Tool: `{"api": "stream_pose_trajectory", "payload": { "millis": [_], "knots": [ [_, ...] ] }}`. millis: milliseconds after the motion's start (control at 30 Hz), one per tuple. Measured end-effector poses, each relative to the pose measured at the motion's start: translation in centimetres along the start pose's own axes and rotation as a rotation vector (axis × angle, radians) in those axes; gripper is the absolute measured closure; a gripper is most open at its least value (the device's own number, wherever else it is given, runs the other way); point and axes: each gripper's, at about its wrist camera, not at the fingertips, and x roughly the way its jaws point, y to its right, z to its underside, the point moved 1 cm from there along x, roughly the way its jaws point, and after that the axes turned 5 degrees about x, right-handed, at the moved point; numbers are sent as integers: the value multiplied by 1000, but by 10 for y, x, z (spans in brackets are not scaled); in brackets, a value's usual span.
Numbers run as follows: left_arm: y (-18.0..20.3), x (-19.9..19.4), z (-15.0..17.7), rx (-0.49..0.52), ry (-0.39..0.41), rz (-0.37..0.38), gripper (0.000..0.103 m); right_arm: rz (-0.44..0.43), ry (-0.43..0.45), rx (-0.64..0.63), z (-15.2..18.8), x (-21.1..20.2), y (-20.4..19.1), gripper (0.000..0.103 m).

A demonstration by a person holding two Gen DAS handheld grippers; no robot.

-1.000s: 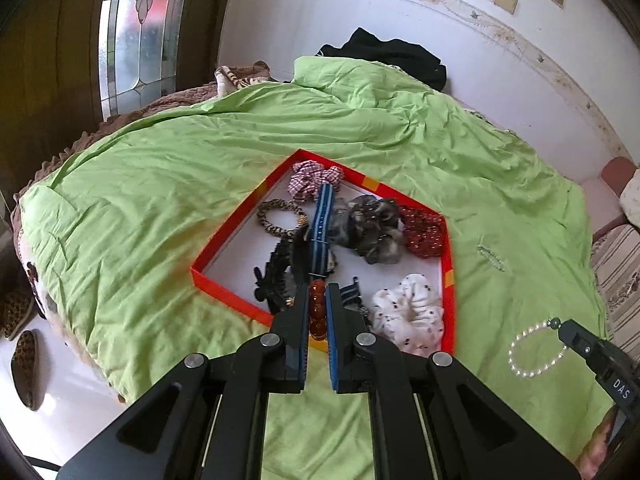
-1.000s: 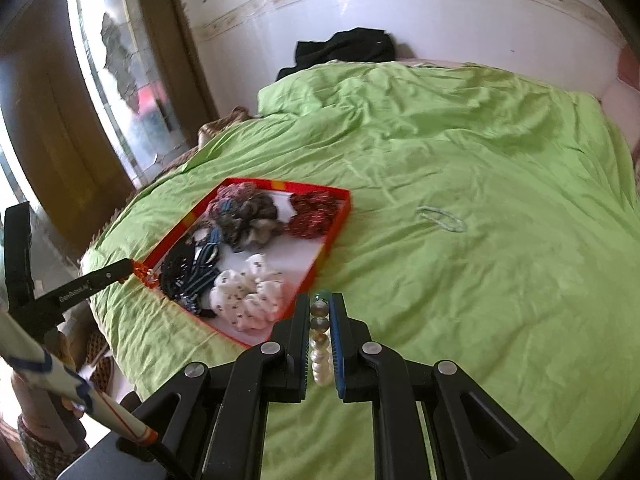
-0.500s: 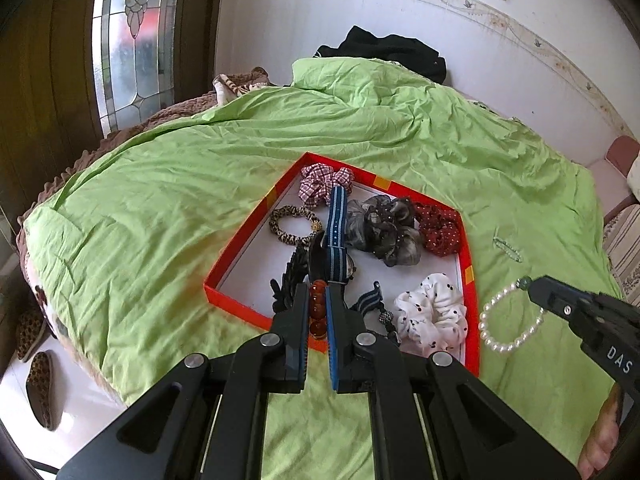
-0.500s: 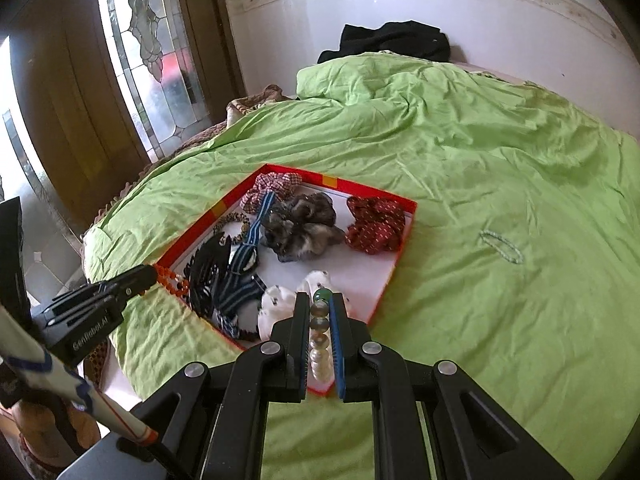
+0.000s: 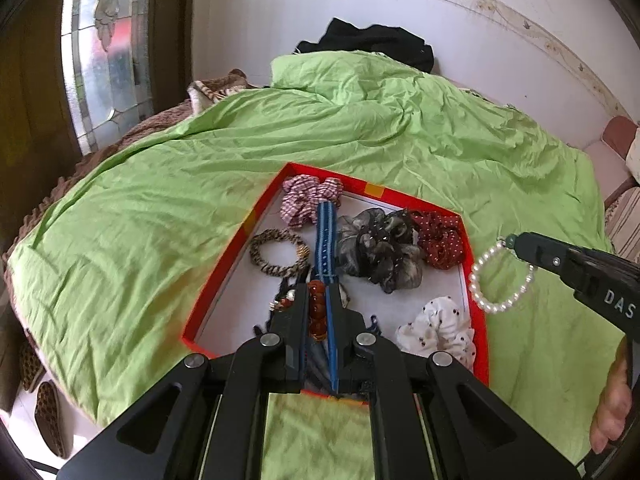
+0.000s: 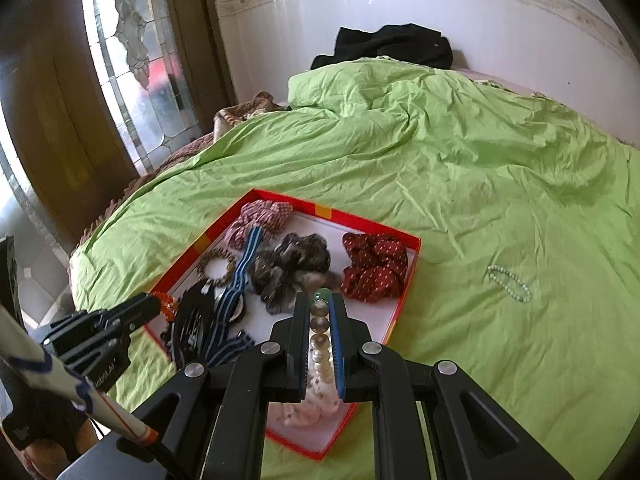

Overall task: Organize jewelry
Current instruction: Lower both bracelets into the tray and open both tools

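Note:
A red-rimmed tray [image 5: 234, 246] [image 6: 406, 300] lies on the green bedspread, holding several scrunchies and hair ties. My left gripper [image 5: 318, 294] is shut on an amber bead bracelet [image 5: 316, 312] over the tray's near-left part; it shows in the right wrist view [image 6: 154, 304]. My right gripper [image 6: 320, 300] is shut on a white pearl bracelet [image 6: 320, 352] [image 5: 500, 276] just above the tray's right edge; in the left wrist view [image 5: 516, 242] the bracelet hangs from it. A pale green bead bracelet [image 6: 508, 282] lies on the bedspread right of the tray.
A black garment [image 5: 368, 42] lies at the far side of the bed by the white wall. A stained-glass window [image 6: 136, 68] and dark wood door stand to the left. Leopard-print slippers [image 5: 44, 412] sit on the floor at the bed's left edge.
Both grippers have moved forward over the tray with their bracelets still held. The right gripper has swung left from the open bedspread to the tray's right edge.

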Motion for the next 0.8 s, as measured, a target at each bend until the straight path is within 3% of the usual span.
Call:
{"api": "stream_pose_trajectory", "payload": {
  "millis": [333,800],
  "knots": [
    [12,32,-25,49,-25,10,96,-17,-56,50,-6,41,15,93],
    [13,66,-23,51,-88,6,96,-11,-102,92,0,72,35,93]
  ]
}}
